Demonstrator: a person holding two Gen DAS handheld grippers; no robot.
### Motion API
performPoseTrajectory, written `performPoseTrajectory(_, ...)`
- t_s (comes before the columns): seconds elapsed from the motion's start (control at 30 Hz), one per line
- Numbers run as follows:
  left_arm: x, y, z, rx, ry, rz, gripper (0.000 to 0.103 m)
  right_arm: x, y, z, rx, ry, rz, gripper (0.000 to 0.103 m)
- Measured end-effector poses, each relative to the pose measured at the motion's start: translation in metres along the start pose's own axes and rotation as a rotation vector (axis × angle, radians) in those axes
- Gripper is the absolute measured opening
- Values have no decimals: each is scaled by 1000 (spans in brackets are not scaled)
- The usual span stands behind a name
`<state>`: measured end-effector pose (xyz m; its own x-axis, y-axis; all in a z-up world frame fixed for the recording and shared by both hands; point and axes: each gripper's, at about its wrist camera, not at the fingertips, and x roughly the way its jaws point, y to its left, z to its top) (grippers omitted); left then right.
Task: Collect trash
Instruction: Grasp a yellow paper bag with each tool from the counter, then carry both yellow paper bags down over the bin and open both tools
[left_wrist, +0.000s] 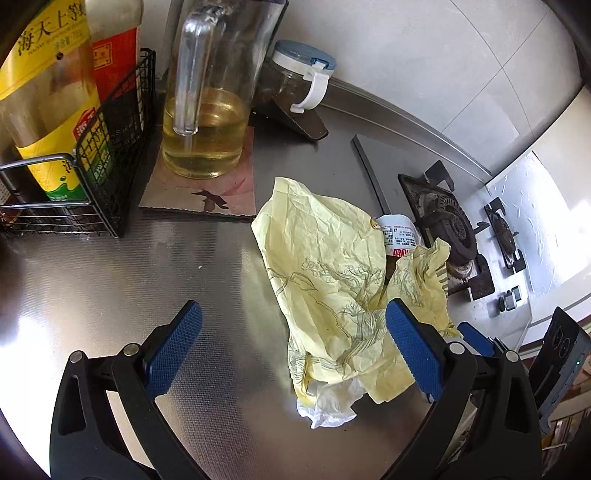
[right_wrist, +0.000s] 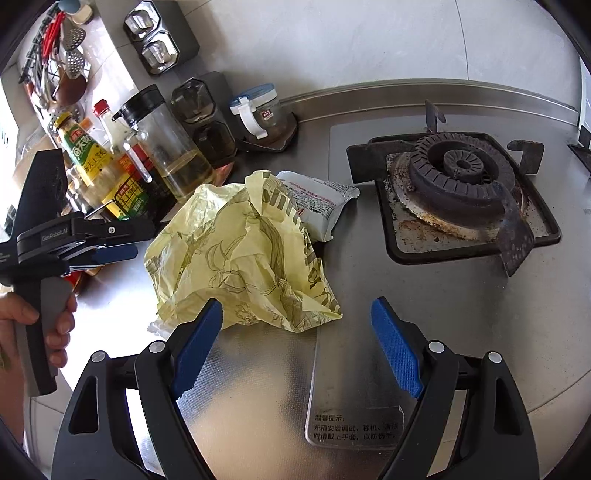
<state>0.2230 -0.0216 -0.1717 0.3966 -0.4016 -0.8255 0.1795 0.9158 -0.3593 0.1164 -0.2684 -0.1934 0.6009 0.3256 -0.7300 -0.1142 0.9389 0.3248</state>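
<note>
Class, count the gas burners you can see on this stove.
2: one burner beside the yellow bag, another burner farther right. More may lie out of view.

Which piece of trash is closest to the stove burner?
The white printed packet is closest: it lies right beside the burner tray. The crumpled yellow bag sits farther away, partly covering the packet, and the clear white plastic peeks out beneath the bag.

White packet (right_wrist: 317, 206): we see it half hidden under the yellow bag (right_wrist: 240, 254).
Sauce bottle (left_wrist: 48, 92): top cut off.
Sticker (right_wrist: 354, 428): we find its print too small.
</note>
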Motion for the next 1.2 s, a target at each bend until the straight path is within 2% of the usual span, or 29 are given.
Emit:
performPoseTrajectory(0.07,8,-1,1,-2,18,-18,84,4,0,0,-6,7,-5,83)
performPoseTrajectory(0.13,14,-1,1,-2,31,-29,74,8,1,1,-16,15,0,77)
performPoseTrajectory(0.17,16,-2,1,0,35,-34,71,10,1,1,-19,24,9,71)
performPoseTrajectory(0.23,19,-2,-1,2,42,-44,52,15,3,2,-30,40,24,60)
performPoseTrajectory(0.3,20,-3,-2,9,46,-50,39,20,6,2,-50,60,26,35)
performPoseTrajectory(0.4,16,-5,-5,19,31,-44,25,21,9,-1,-67,71,15,13)
performPoseTrajectory(0.43,15,-5,-6,20,28,-43,19,20,10,-1,-70,66,10,12)
performPoseTrajectory(0.5,11,-6,-8,21,13,-31,15,16,10,-2,-72,52,9,9)
performPoseTrajectory(0.57,5,-8,-9,27,0,-18,4,11,10,-2,-74,44,12,8)
performPoseTrajectory(0.97,-74,-41,-24,85,-171,57,2,-55,16,-6,-107,-68,-11,6)
performPoseTrajectory(1.2,-127,-62,-64,90,-230,76,2,-107,28,-28,-137,-112,-6,6)
